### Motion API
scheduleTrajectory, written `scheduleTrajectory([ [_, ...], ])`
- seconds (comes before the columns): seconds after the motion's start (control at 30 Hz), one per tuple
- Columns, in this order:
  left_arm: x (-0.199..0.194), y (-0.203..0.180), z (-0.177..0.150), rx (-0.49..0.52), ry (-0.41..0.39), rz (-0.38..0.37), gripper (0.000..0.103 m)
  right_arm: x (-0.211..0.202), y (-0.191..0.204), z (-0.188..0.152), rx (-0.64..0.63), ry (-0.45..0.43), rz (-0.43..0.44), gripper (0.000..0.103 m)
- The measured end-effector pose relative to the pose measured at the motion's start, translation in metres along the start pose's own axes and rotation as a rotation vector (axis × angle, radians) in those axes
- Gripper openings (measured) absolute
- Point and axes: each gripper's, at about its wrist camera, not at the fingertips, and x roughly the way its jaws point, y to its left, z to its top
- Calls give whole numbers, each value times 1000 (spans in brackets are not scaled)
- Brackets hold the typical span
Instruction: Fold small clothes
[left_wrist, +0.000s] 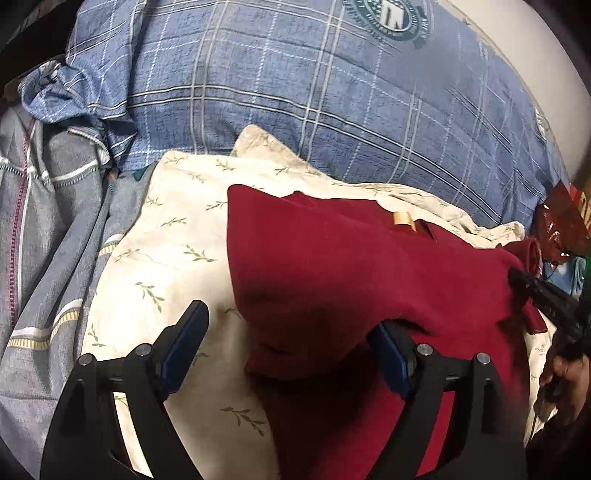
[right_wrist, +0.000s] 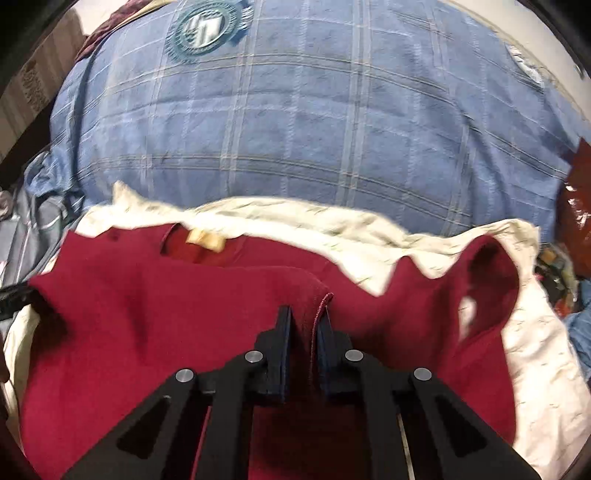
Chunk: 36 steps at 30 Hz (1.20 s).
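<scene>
Dark red knit garment (right_wrist: 147, 325) fills the lower middle of both frames, lying on one cream leaf-print cloth (left_wrist: 166, 240) over a blue plaid bedcover (left_wrist: 295, 92). Right tongs (right_wrist: 303, 328) are clenched on its hemmed edge. Left tongs (left_wrist: 288, 332) are released, spread at its lower left fold.

Garment (right_wrist: 155, 314): deep red, with a tan neck label (right_wrist: 205, 240).
Sheet (left_wrist: 162, 236): cream, sprinkled with green leaf sprigs.
Quilt (right_wrist: 314, 129): blue plaid, pale lines (teal round crest too).
Gripper pads (left_wrist: 184, 343): dark blue on black.
</scene>
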Motion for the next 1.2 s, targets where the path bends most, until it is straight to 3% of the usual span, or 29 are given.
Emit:
scheduleTrajectory([
  [0.17,10,-7,-3,17,24,3,84,33,-9,-9,52,104,-2,20],
  [0.27,-6,-4,-2,0,3,-59,84,13,-14,-9,75,42,-49,30],
  [0.3,-11,-3,-1,1,-6,-80,84,6,-14,-9,82,25,-43,38],
  [0.37,-22,-3,2,13,-28,-123,84,-5,-10,-7,93,1,23,46],
  [0.53,-21,-3,10,-8,-52,-179,84,1,27,-3,40,39,229,45],
  [0.6,-9,-3,11,-13,-28,-152,84,19,44,-5,13,79,259,45],
  [0.67,10,-3,10,-3,28,-112,84,37,54,-11,-26,118,214,45],
  [0.77,39,-4,3,27,132,-1,85,36,55,-16,-29,109,202,45],
  [0.87,40,-5,1,28,125,13,86,26,49,-15,-23,108,196,46],
  [0.93,38,-8,1,41,115,21,86,17,42,-13,-5,89,187,58],
  [1.0,37,-10,0,44,113,25,86,12,35,-11,11,74,164,62],
  [1.1,37,-9,1,35,115,20,86,19,22,-12,52,99,108,62],
  [1.2,38,-8,1,39,112,23,86,32,16,-17,52,126,104,58],
])
